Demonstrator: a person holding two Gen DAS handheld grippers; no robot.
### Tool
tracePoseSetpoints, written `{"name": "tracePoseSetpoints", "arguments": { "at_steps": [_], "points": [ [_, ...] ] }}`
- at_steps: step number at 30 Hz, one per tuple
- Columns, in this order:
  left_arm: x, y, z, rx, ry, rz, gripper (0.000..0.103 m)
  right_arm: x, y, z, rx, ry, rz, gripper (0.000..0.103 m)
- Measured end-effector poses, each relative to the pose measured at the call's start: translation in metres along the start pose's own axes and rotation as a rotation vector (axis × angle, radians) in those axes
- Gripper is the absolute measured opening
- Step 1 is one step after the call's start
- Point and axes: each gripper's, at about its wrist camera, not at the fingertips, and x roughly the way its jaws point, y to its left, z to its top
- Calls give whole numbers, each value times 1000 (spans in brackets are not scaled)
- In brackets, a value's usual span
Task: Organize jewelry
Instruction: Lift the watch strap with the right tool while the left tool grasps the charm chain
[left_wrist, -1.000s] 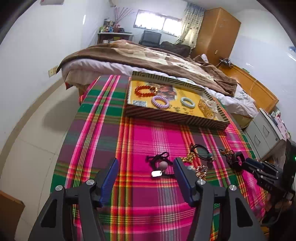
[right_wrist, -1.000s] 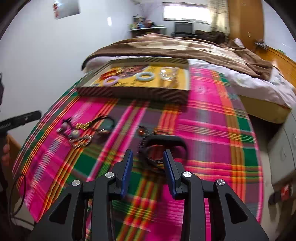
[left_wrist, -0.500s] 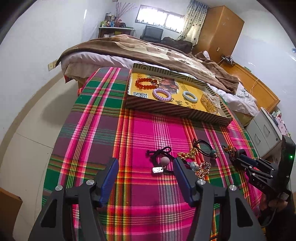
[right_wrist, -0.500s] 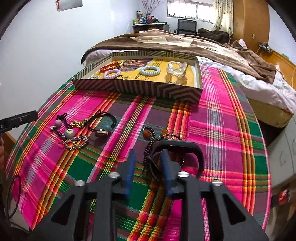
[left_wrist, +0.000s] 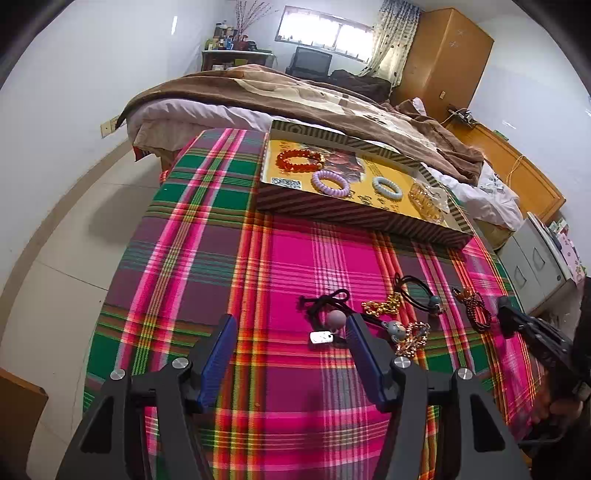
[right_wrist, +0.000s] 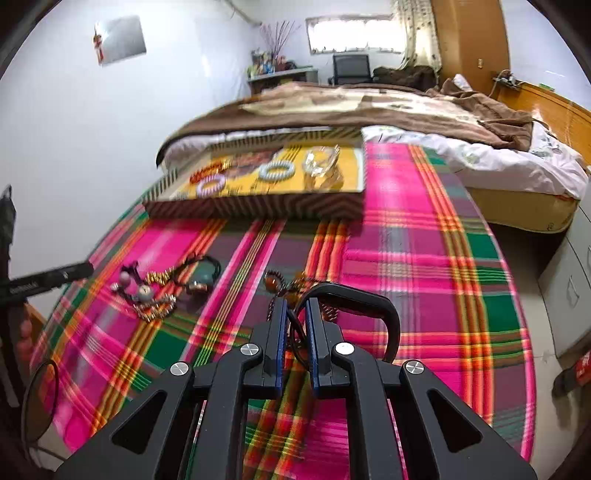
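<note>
Now the right gripper (right_wrist: 295, 314) is closing its jaws on the dark beaded bracelet (right_wrist: 291, 291), blue pads nearly together with a strand of the beads caught between them, low over the plaid tablecloth (right_wrist: 424, 236). From the left wrist view that same bracelet (left_wrist: 474, 308) lies at the right side of the table, with the right gripper's black tip just beside it. The left gripper (left_wrist: 288, 332) hangs with its jaws parted, nothing between them, only cloth underneath. Just past its right finger sits a small tangle of pieces: a black cord with a pink bead (left_wrist: 334, 317), a small silver tag (left_wrist: 321, 336), a gold chain (left_wrist: 382, 306), a black cord loop with a blue bead (left_wrist: 417, 291) and a rose-gold chain (left_wrist: 412, 336). At the far side of the table, the patterned tray (left_wrist: 354, 214) carries four pieces in a row: an orange bead bracelet (left_wrist: 299, 160), a lilac coil bracelet (left_wrist: 330, 182), a pale blue coil bracelet (left_wrist: 386, 187) and a clear amber bracelet (left_wrist: 428, 201). Beyond the table, a bed with a brown blanket (left_wrist: 295, 96).
</note>
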Motion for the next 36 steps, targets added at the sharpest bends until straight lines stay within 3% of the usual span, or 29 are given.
{"name": "tracePoseSetpoints", "arguments": {
  "at_steps": [9,17,21,23,36],
  "points": [
    [22,3,0,11,67,14,61,-32,-13,1,39,-111,-13,10],
    [28,-9,5,38,71,2,61,-52,-12,3,22,-173,-14,10],
    [36,-16,9,76,96,38,61,-57,-10,6,17,-195,-1,10],
    [42,-17,12,83,102,47,66,-59,-9,7,16,-203,5,10],
    [56,-30,12,163,111,103,63,-57,-10,8,15,-206,16,10]
  ]
}}
